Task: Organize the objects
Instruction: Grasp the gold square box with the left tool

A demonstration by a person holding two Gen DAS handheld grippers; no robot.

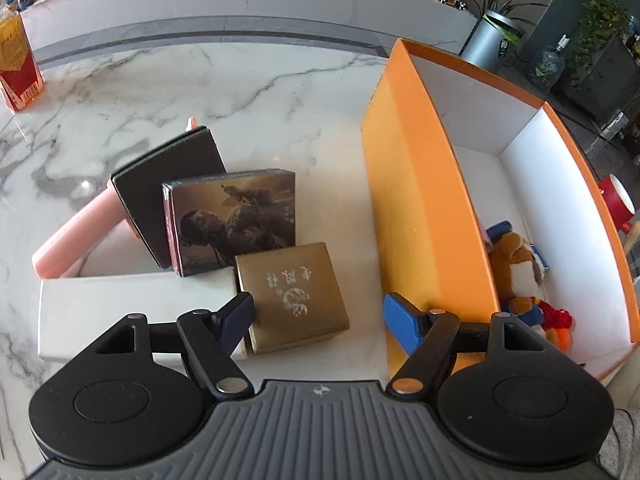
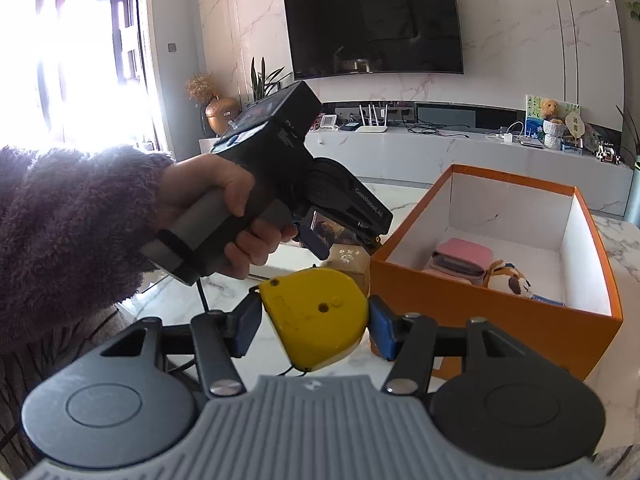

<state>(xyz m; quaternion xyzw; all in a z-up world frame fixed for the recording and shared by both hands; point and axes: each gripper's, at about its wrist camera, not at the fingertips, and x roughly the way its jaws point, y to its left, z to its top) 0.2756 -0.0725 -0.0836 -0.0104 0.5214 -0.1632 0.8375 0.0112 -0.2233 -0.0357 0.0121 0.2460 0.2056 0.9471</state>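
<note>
In the left wrist view my left gripper (image 1: 320, 320) is open and points down at a gold box (image 1: 292, 300) on the marble table (image 1: 240, 92). The box lies between the fingers; the left pad is at its edge and the right pad stands clear of it. Behind it lean a brown picture box (image 1: 236, 220) and a black box (image 1: 168, 184). In the right wrist view my right gripper (image 2: 316, 328) is shut on a yellow rounded case (image 2: 316, 320), held above the table beside the orange box (image 2: 496, 312).
The orange box (image 1: 420, 200) holds a plush toy (image 1: 516, 264) and a pink wallet (image 2: 460, 260). A flat white box (image 1: 132, 312) and a pink object (image 1: 76, 240) lie left of the gold box. A red pack (image 1: 18, 64) stands far left. A hand (image 2: 224, 200) holds the left gripper's handle.
</note>
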